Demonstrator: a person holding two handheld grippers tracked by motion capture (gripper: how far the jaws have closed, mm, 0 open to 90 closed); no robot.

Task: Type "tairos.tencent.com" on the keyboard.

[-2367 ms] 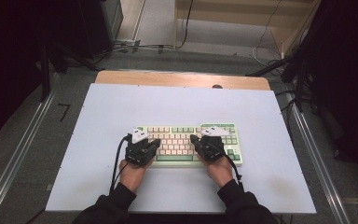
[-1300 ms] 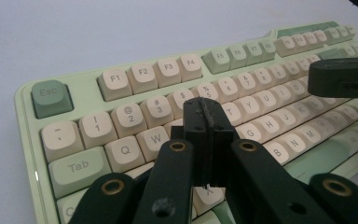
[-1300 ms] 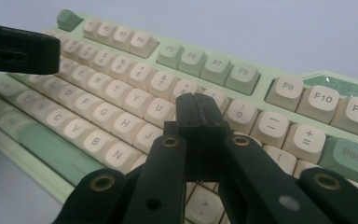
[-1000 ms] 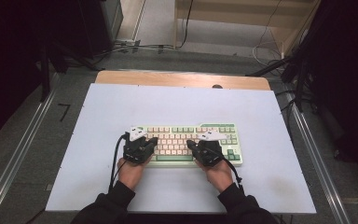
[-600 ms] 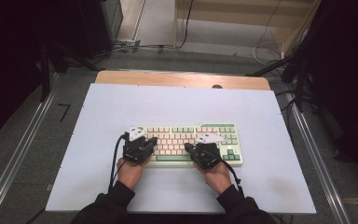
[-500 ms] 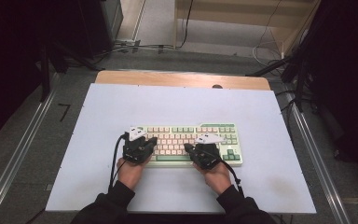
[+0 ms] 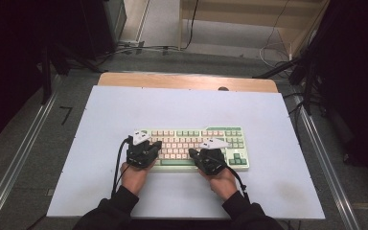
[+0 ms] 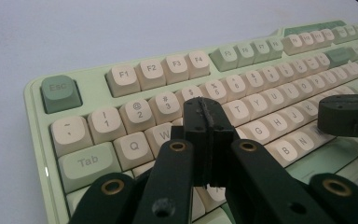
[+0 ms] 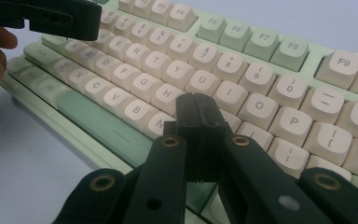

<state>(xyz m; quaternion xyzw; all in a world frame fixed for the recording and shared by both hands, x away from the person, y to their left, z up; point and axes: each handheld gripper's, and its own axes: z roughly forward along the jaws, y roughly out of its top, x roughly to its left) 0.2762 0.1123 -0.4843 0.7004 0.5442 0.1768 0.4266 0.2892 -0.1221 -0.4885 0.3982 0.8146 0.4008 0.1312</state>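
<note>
A pale green rectangular keyboard with cream and green plastic keycaps (image 7: 196,147) lies flat near the front middle of the light grey table top (image 7: 268,120), long edge facing the person, so both hands reach it as for typing. The left gripper (image 7: 143,149) has its jaws clenched together with nothing between them; in the left gripper view the joined tips (image 8: 204,122) sit over the upper-left letter rows, about the W and E keys. The right gripper (image 7: 210,158) is likewise pinched closed and empty, its tips (image 9: 196,116) over the keys just right of N in the right gripper view. Closed jaws make one narrow blunt tip, which probably serves to press single keys without catching neighbours. Whether either tip actually touches a keycap is unclear: the jaws hide the contact point.
</note>
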